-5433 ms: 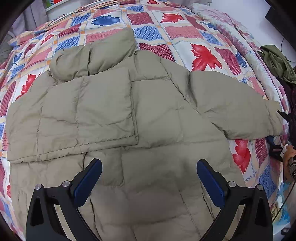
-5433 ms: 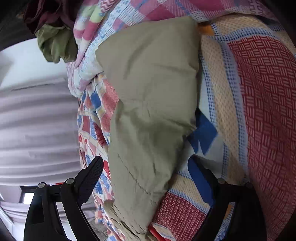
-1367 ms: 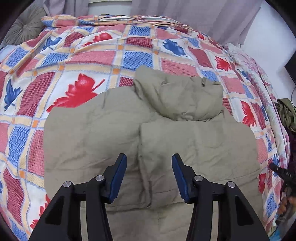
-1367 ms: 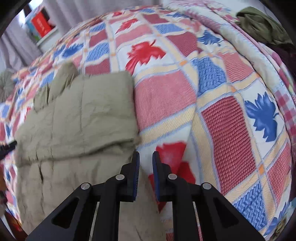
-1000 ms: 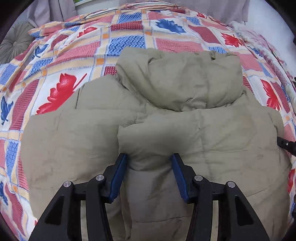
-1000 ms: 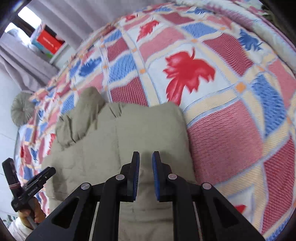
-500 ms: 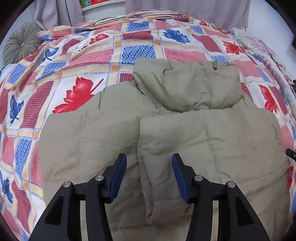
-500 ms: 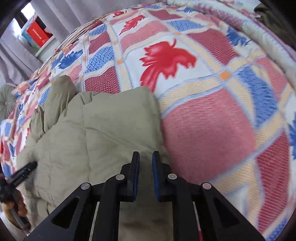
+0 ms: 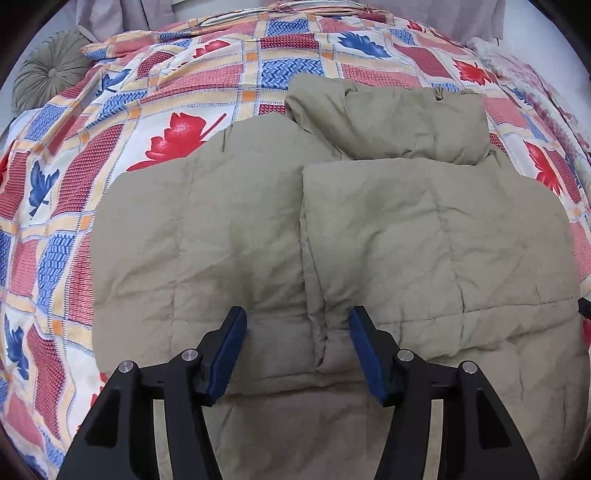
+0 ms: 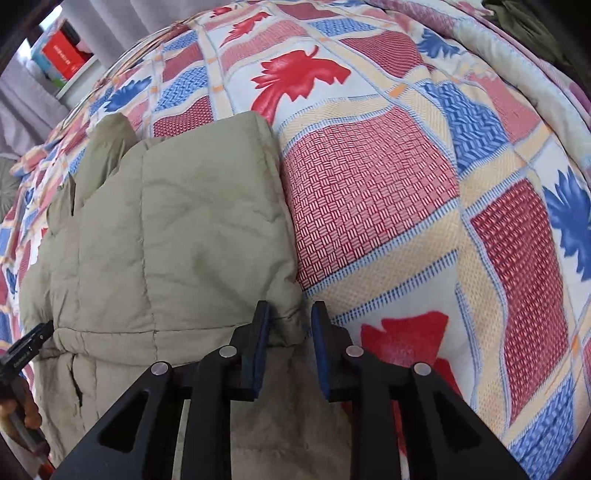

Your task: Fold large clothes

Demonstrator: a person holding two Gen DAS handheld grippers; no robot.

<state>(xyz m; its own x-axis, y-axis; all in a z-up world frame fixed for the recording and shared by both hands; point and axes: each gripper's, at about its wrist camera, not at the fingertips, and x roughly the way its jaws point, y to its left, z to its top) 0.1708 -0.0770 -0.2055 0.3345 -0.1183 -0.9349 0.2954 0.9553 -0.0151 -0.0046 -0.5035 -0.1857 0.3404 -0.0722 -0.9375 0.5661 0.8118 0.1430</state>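
Note:
A khaki puffer jacket [image 9: 369, 236] lies flat on the patterned bed, collar [image 9: 399, 118] at the far side, both sleeves folded across the body. My left gripper [image 9: 297, 350] is open just above the sleeve cuffs where they meet near the jacket's middle; it holds nothing. In the right wrist view the jacket [image 10: 166, 229] fills the left half. My right gripper [image 10: 290, 341] is open a little, with the corner of the folded right sleeve edge between its blue pads [image 10: 260, 347]; whether they touch the cloth I cannot tell.
The bedspread [image 9: 155, 122] has red leaves and blue and red squares and extends all around the jacket [image 10: 424, 206]. A round green cushion [image 9: 48, 81] sits at the far left. A red box [image 10: 61, 51] stands on a shelf by grey curtains. Dark clothes [image 10: 532, 26] lie far right.
My left gripper has opened wider and drawn back from the sleeve. My right gripper has gone from shut to slightly open at the sleeve's edge.

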